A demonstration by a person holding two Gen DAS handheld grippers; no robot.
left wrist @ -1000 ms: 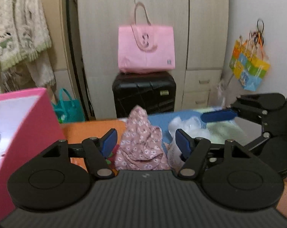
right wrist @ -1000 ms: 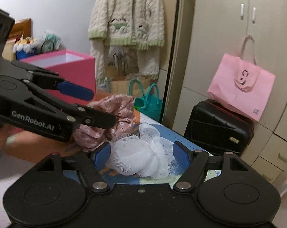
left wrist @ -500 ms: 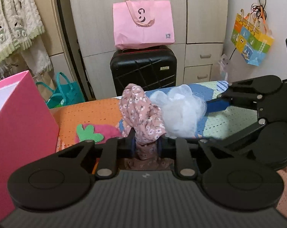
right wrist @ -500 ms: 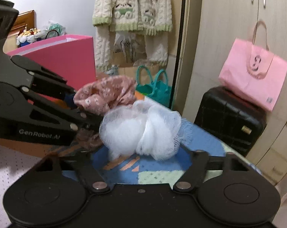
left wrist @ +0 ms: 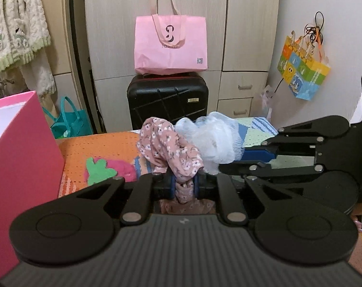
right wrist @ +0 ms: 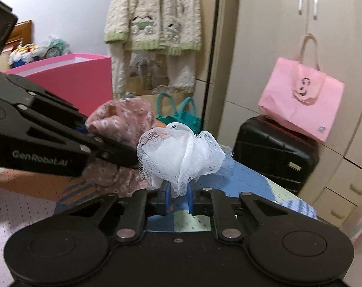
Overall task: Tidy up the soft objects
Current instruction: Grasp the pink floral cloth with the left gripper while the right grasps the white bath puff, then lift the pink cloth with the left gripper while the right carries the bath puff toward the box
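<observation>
Facing wardrobe [left wrist: 157, 12] w/ suitcase [left wrist: 167, 100]: L jaws clenched on floral cloth [left wrist: 171, 150], R on mesh pouf [right wrist: 181, 155], over patterned mat [left wrist: 97, 148].

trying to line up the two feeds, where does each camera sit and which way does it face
Left wrist: on the left tongs, facing the suitcase and wardrobe; its own tongs shut on the floral cloth, right tongs entering from the right.
Right wrist: on the right tongs, facing the cardigan; shut on the mesh puff, left tongs entering from the left.
Shared: cloth, puff, pink box, pink bag, suitcase.
</observation>
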